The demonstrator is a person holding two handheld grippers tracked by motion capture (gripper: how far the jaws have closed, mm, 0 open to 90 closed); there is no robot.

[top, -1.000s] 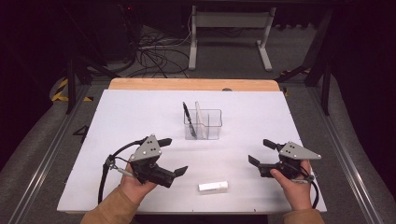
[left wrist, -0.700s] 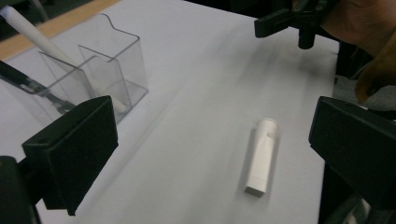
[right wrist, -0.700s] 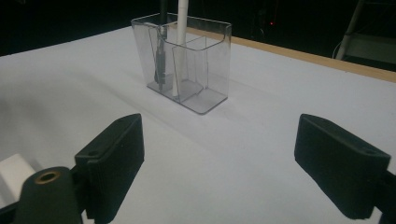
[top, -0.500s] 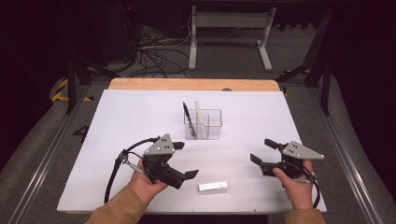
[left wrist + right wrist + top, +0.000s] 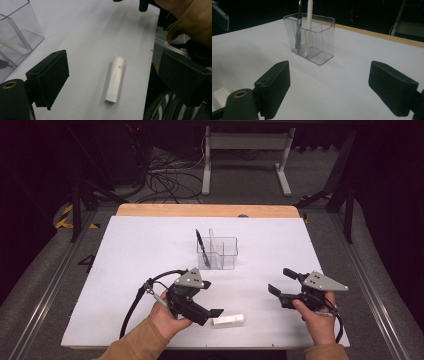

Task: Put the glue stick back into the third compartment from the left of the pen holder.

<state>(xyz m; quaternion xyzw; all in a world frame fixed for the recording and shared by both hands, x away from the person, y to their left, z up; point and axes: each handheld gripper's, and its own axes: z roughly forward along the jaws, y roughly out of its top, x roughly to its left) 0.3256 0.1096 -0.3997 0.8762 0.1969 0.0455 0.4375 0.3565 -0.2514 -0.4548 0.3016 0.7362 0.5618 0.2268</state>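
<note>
A short white capped tube lies flat near the table's front edge. My left gripper is open just left of it. In the left gripper view the tube lies on the sheet between and a little ahead of the two jaws, untouched by either pad. My left gripper has just been closing its jaws a little. My right gripper is open at the front right with nothing between its jaws, and my right gripper faces the clear plastic organizer.
The clear organizer stands mid-table on the white sheet, holding a black pen and a white pen upright. A wooden table edge runs along the back. Cables and a metal stand lie on the floor beyond.
My left hand has moved right along the front of the table, bringing its gripper close to the white tube. The right hand has stayed in place.
</note>
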